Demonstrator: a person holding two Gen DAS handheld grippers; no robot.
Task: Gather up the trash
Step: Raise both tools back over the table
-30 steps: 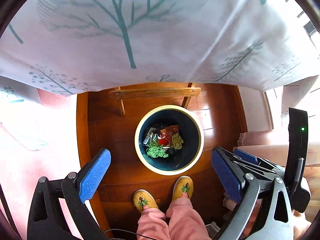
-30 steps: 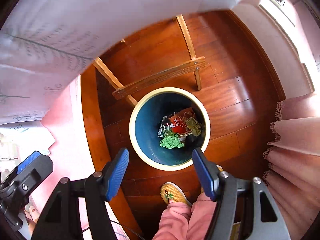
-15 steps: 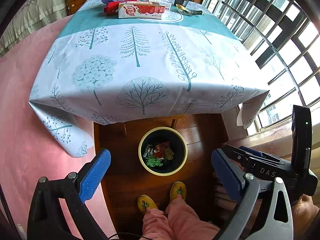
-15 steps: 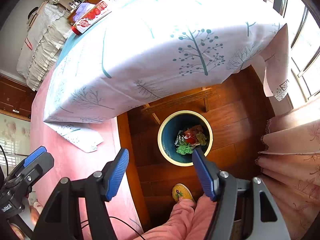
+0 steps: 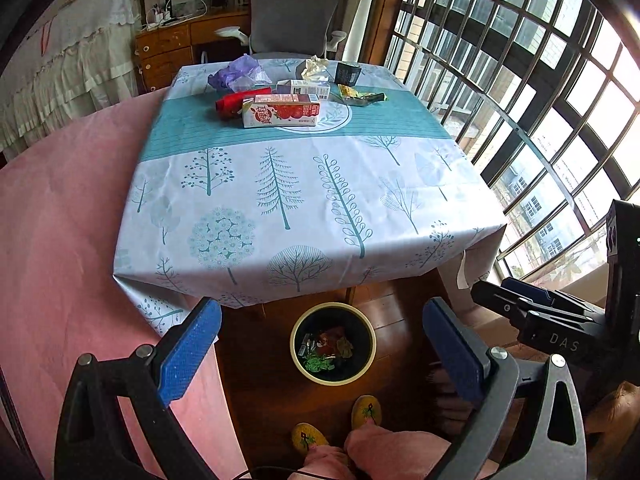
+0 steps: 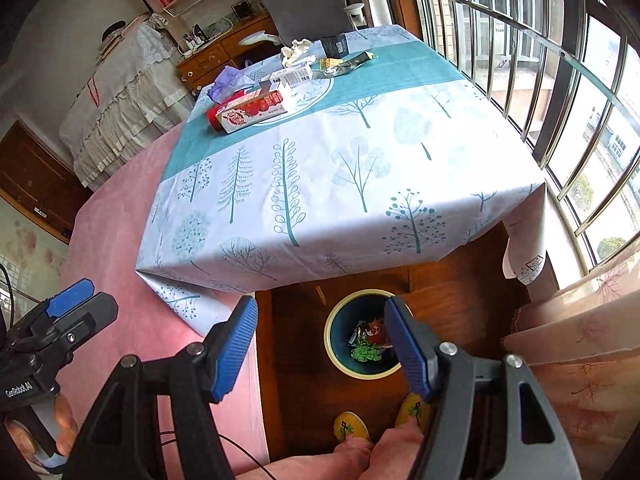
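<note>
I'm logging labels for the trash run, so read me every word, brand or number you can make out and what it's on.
"DAS": on the black body of the right gripper, seen from the left wrist view.
"GenRobotAI": as best it reads, on the left gripper body in the right wrist view.
Red strawberry carton: large characters, too blurred to read.
White box and dark packet: print too small.

Tree-print tablecloth [image 5: 304, 200] on table, wooden floor [image 5: 260, 380], barred windows [image 5: 520, 80], grey chair [image 5: 292, 16], daylight
</note>
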